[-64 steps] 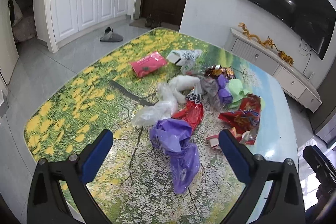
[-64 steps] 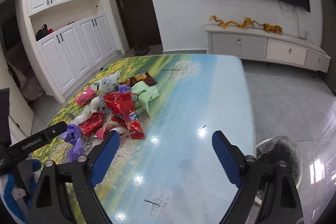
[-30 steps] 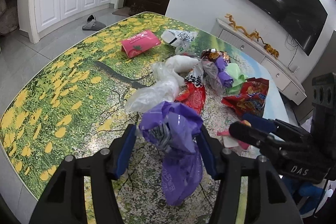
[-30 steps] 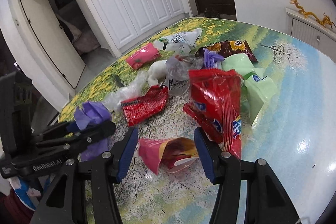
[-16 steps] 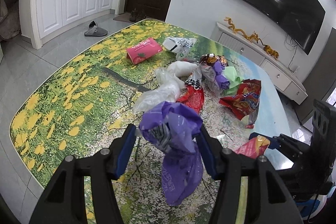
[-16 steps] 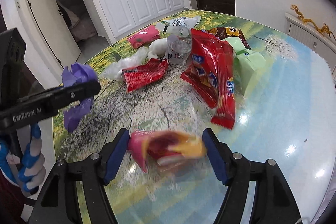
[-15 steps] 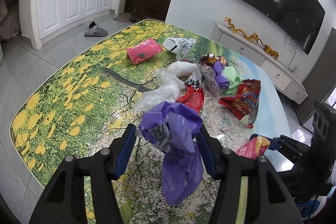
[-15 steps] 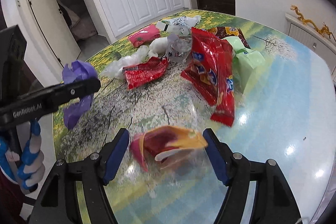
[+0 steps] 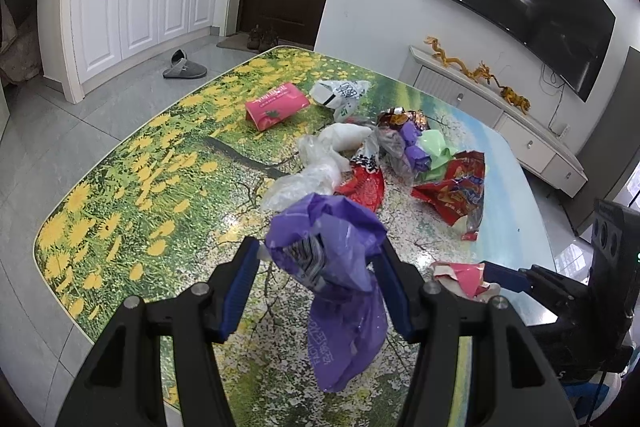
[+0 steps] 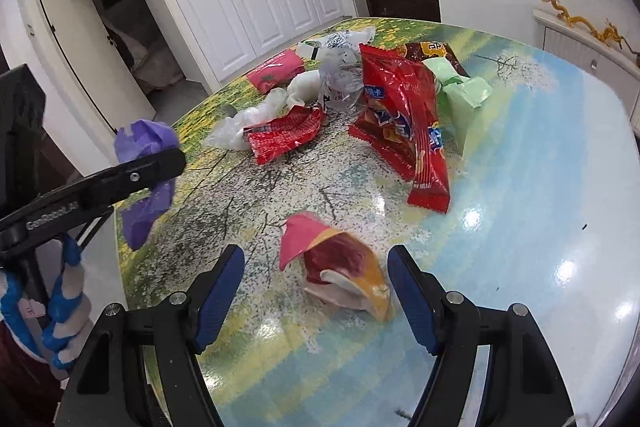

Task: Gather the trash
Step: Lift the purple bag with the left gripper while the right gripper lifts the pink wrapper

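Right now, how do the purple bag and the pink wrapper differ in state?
The purple bag hangs off the table, pinched by the left gripper; the pink wrapper lies on the table between the right gripper's just-opened jaws, unpinched. The bag is limp, the wrapper stiffly creased. Both are trash.

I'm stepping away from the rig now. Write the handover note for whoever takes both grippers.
Left gripper: shut on the purple bag, lifted off the table.
Right gripper: jaws have just been opening; the pink wrapper lies on the table between them, not gripped.
Left on the table: red snack bags, green bag, clear bags, pink packet.
Done: one bag picked up. No bin shows in either view.
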`<state>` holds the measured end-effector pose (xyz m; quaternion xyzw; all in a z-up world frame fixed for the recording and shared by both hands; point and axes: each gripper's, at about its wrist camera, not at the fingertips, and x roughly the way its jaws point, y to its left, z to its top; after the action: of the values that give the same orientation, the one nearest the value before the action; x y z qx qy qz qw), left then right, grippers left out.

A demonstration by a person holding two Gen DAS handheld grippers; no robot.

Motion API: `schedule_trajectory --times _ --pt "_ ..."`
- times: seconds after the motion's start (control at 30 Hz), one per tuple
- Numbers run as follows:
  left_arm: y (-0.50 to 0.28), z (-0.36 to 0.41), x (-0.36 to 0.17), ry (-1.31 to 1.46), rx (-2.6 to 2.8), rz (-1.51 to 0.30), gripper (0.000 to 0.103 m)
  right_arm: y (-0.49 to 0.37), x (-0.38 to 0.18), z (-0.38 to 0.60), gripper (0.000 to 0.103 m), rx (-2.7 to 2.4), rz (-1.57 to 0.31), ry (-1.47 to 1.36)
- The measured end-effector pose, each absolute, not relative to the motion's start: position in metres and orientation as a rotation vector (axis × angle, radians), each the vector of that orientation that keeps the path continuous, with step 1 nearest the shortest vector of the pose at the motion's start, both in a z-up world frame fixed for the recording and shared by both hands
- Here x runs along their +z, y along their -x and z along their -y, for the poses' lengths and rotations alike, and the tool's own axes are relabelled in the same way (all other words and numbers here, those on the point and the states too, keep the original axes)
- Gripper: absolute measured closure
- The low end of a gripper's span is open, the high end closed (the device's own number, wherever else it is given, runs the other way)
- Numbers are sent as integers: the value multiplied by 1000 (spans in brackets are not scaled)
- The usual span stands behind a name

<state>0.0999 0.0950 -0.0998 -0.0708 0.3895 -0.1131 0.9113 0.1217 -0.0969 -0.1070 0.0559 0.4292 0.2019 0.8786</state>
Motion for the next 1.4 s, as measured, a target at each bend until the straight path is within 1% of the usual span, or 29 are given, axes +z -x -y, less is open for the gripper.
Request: schedule_trajectory --times 0.4,0.43,0.47,0.5,0.57,0.67,0.73,0.9,1.07,1.2,1.3,1.4 --pt "-101 -96 -104 141 -226 -814 47 -127 -106 87 31 447 -890 45" --pt "-101 -95 -104 140 -227 -815 47 -126 -107 84 32 454 -887 63" --pt "-101 -94 -104 139 -228 -815 47 -124 -107 80 34 460 -887 82" --pt "-101 -94 -104 137 -229 -813 47 -124 -109 77 41 461 -888 102" --pt "-100 -93 -103 134 -229 -809 47 -124 -111 72 46 454 -892 141" --pt "-100 -94 -102 137 -228 -810 47 -123 -111 70 61 436 -884 179" --pt "-100 -92 -101 129 -229 -810 47 -123 -111 74 64 433 -885 168" --pt "-96 -82 -92 90 -247 -791 47 -118 -106 87 65 435 -858 92" --pt "-94 -58 -76 37 -288 -775 48 -101 -80 117 65 402 -770 -15" --pt "-96 -20 -59 -3 -369 -764 48 -83 -57 163 65 325 -695 -91" --pt "-97 24 -44 -53 -447 -745 48 -68 -43 213 65 224 -646 -130" --pt "-99 76 -35 -83 -548 -741 48 -50 -40 268 65 91 -627 -155"
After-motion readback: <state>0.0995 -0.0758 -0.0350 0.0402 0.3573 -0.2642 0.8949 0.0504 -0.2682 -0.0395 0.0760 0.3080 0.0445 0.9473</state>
